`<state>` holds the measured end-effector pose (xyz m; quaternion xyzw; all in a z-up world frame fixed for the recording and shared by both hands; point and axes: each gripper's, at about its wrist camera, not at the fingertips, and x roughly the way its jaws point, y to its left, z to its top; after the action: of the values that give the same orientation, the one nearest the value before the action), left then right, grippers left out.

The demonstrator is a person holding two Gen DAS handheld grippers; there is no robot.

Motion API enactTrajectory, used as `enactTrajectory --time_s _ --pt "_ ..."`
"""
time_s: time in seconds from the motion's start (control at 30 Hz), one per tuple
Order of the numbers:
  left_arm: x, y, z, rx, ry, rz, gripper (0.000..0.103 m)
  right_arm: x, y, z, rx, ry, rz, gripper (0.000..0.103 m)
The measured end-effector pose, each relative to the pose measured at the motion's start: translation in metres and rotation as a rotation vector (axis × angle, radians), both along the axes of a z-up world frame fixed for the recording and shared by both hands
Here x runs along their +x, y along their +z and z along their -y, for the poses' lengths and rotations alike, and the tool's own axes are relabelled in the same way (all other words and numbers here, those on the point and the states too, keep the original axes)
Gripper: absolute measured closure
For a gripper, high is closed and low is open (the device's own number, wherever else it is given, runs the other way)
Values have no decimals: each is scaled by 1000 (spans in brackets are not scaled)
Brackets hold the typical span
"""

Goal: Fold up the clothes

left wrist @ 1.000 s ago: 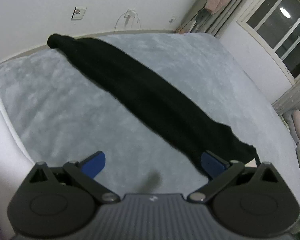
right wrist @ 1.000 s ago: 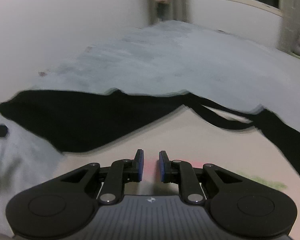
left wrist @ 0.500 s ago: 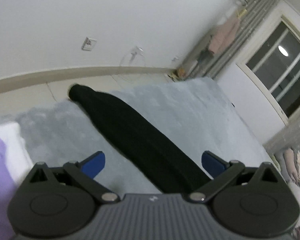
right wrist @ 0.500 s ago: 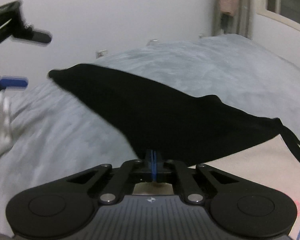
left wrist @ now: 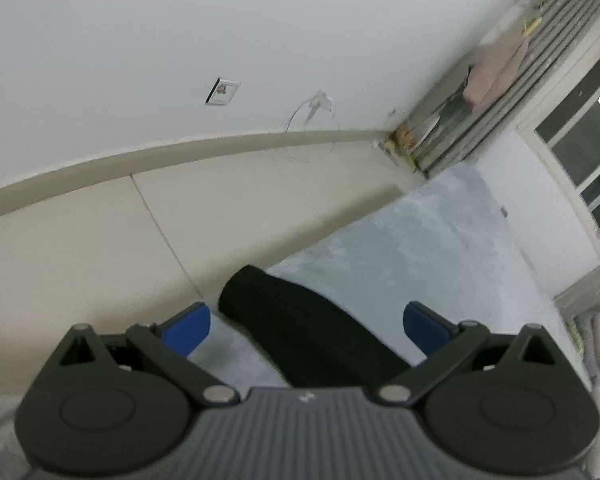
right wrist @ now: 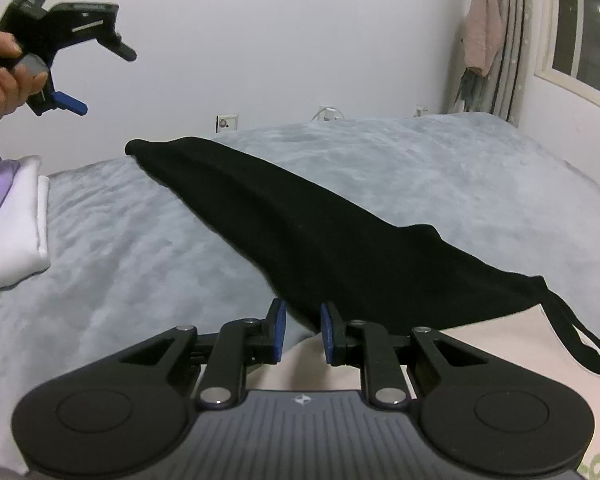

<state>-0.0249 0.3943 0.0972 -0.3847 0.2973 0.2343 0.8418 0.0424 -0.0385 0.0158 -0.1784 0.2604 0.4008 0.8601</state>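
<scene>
A long black garment (right wrist: 300,224) lies folded in a narrow strip across the grey blanket (right wrist: 420,168), with thin straps (right wrist: 580,332) trailing off its near right end. My right gripper (right wrist: 303,330) is partly open at the garment's near edge, its blue pads apart, holding nothing. My left gripper (left wrist: 306,324) is wide open and empty, raised high above the garment's far end (left wrist: 300,320). It also shows in the right wrist view (right wrist: 100,76), held up in a hand at upper left.
A stack of folded white and purple clothes (right wrist: 8,216) sits at the left on the blanket. A pale pink mat (right wrist: 480,352) lies under the near end. The white wall (left wrist: 260,40), a window (left wrist: 580,140) and curtains stand behind.
My right gripper was shut on the garment's edge half a second ago and has now opened. My left gripper has lifted and tilted up, away from the garment.
</scene>
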Motion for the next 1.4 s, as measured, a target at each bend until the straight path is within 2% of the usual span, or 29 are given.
enactTrajectory --time_s 0.1,0.2,0.3,0.33,0.37,0.4,0.43,0.47,0.5,0.53,0.57,0.67,0.77,0.93,1.03,1.13,1.23,1.4 --pt "14 -26 -1 -63 -16 -36 0 -1 -1 -6 -7 15 1 83" --pt "32 -55 -5 -103 9 -85 0 -6 0 -9 -26 31 47 81" --pt "38 -69 -5 -76 24 -83 4 -7 -3 -9 -64 41 65 76" --pt "39 -71 -4 -59 22 -75 16 -7 -4 -9 -77 45 71 76" --pt "40 -73 -4 -46 18 -67 33 -7 -6 -10 -96 50 82 76" --pt "41 -75 -5 -44 18 -63 43 -6 -8 -12 -117 55 95 76" --pt "40 -79 -8 -49 30 -69 61 -6 -9 -13 -130 57 105 76" --pt "39 -81 -9 -52 39 -71 75 -5 -10 -15 -135 56 114 76" --pt "37 -81 -10 -53 41 -67 81 -5 -11 -18 -137 59 119 76" --pt "35 -81 -12 -56 40 -60 93 -4 -12 -21 -139 62 123 76" --pt "34 -82 -13 -61 37 -49 97 -4 -14 -24 -152 64 132 76" --pt "27 -81 -14 -68 33 -26 98 -4 -21 -36 -207 76 181 76" --pt "18 -77 -15 -77 37 -10 98 -1 -21 -41 -237 122 175 98" --pt "-2 -68 -21 -90 32 24 98 -2 -9 -29 -181 148 128 99" --pt "-8 -67 -22 -83 22 8 98 -3 -2 -21 -145 163 100 99" --pt "-5 -75 -24 -116 5 -16 97 5 -11 -24 -201 139 71 99" --pt "-7 -81 -28 -142 28 -18 94 2 -15 -31 -229 159 83 97" --pt "-17 -81 -37 -165 85 -7 87 -1 -4 -35 -165 182 65 95"
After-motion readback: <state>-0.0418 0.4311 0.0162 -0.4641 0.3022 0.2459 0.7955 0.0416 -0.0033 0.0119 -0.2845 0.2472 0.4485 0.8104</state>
